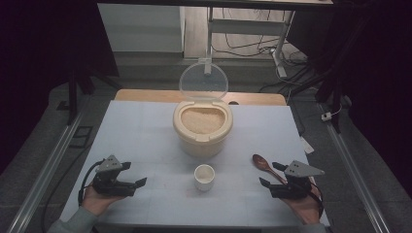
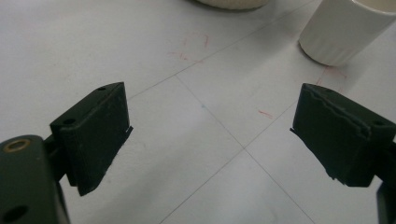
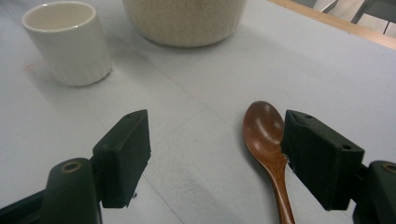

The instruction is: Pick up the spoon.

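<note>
Spoon (image 3: 266,135): wood, dark brown, polished, glossy bowl.
Cup (image 3: 69,42): white, ceramic-looking, ribbed wall, soft sheen.
Container (image 1: 202,127): cream plastic, matt; lid (image 1: 203,80) clear plastic.
Counter (image 1: 145,145): pale matt covering, smooth, faintly lined.
Right claw (image 3: 217,154): matt black pads, rough edges.

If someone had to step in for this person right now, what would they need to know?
Left tool: open, empty, resting on the table.
Right tool: open, empty, its jaws around the wooden spoon, not yet closed on it.
Rice container: mid-table, lid up, full of rice.
White cup: in front of it, looks empty.
Done: lid opened. Left, probably: grasp the spoon and scoop rice into the cup.
</note>
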`<state>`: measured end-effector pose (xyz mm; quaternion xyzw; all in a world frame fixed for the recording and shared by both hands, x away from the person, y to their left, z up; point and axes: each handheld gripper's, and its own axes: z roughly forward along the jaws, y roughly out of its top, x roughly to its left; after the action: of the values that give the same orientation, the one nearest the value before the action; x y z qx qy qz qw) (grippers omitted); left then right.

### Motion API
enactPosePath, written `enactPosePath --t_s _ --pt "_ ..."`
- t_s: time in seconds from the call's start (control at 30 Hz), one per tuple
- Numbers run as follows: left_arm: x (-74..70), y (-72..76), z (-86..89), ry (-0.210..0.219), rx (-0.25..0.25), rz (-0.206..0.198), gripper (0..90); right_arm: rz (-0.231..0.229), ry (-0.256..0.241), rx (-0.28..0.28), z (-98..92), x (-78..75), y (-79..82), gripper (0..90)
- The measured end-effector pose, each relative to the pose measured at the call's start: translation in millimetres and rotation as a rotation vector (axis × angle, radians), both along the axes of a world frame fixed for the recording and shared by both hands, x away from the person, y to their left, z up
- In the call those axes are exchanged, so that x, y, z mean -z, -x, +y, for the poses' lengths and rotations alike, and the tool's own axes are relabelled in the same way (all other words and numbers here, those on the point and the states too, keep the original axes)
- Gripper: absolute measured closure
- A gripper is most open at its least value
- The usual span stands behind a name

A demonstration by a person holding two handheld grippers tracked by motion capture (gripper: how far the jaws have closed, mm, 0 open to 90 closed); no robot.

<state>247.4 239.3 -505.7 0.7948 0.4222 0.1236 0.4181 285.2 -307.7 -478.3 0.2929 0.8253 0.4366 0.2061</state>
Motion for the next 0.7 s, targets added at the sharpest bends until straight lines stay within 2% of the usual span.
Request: enactPosePath --t_s 0.4,0.7 --pt "0.8 -1.1 -1.7 -0.013 -0.001 0.0 11.0 -0.007 0.01 0.012 0.2 -6.3 2.0 27.3" --pt "0.6 -0.8 -3.7 -0.022 0.009 -0.002 11.0 0.021 0.036 0.023 1.5 -9.1 0.8 29.5"
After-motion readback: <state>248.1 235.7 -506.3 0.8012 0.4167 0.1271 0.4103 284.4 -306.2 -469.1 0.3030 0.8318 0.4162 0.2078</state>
